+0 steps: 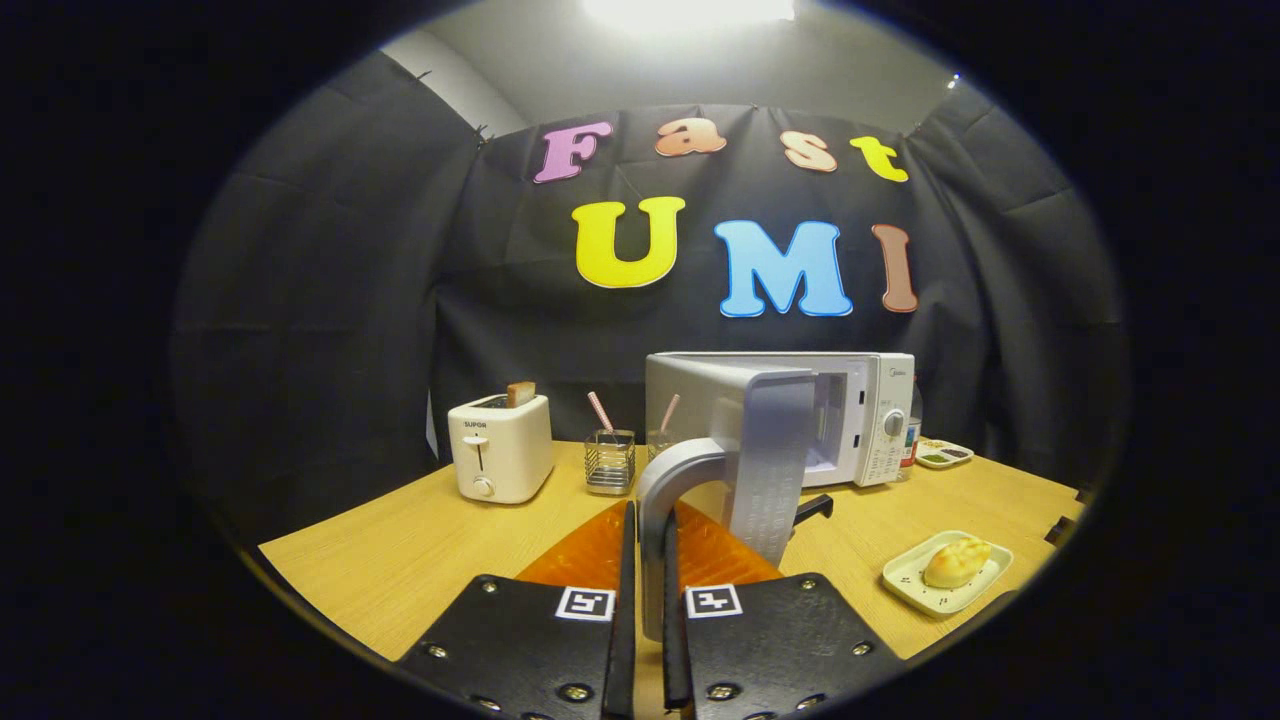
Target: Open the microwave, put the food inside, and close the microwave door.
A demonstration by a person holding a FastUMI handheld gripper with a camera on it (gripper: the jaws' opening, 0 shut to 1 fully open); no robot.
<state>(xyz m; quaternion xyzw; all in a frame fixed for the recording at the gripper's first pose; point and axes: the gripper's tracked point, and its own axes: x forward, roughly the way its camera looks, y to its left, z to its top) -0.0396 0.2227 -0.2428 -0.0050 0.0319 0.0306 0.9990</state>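
A white toaster (500, 447) with a slice of bread (520, 393) in its slot is seen beyond the fingers to the left, on the wooden table (400, 560). A wire holder (609, 462) is stood just beside it. The gripper (648, 600) is closed on the door handle (660, 520), both fingers pressed against it. The microwave (880, 420) door (770, 460) is swung open ahead. Off to the right, a bun (957, 561) is laid on a small tray (905, 575).
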